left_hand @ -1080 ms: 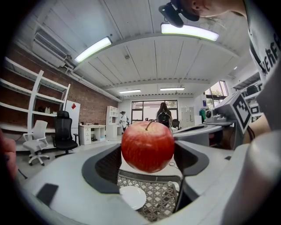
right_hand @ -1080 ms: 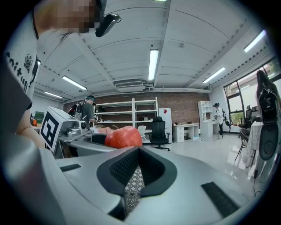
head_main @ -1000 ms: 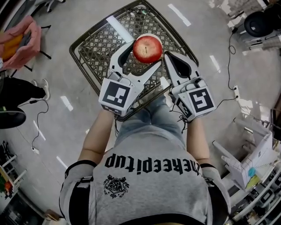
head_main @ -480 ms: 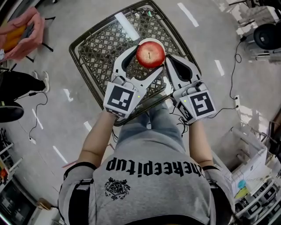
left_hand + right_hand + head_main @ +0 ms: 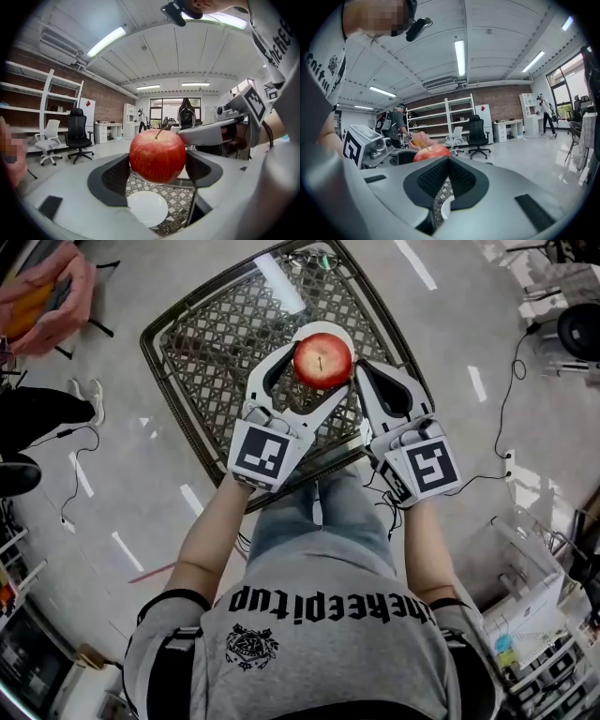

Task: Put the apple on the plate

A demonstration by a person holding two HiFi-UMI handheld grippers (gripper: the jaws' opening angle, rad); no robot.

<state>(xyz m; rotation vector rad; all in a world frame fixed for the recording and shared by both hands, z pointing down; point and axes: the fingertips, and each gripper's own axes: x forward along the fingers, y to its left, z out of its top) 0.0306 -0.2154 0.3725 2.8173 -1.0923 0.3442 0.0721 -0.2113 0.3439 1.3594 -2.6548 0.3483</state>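
Left gripper (image 5: pixel 158 171) clamps the red apple (image 5: pixel 322 360) over the white plate (image 5: pixel 147 209), seemingly aligned for lowering; right gripper (image 5: pixel 446 181), at the apple's 4 o'clock, is pinched together, empty.

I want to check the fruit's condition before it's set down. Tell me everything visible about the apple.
The apple is round, glossy red with faint pale streaks and a short brown stem pointing up. No bruises show. It sits upright, clamped at its sides by the dark pads of the left gripper, held in the air over the white plate.
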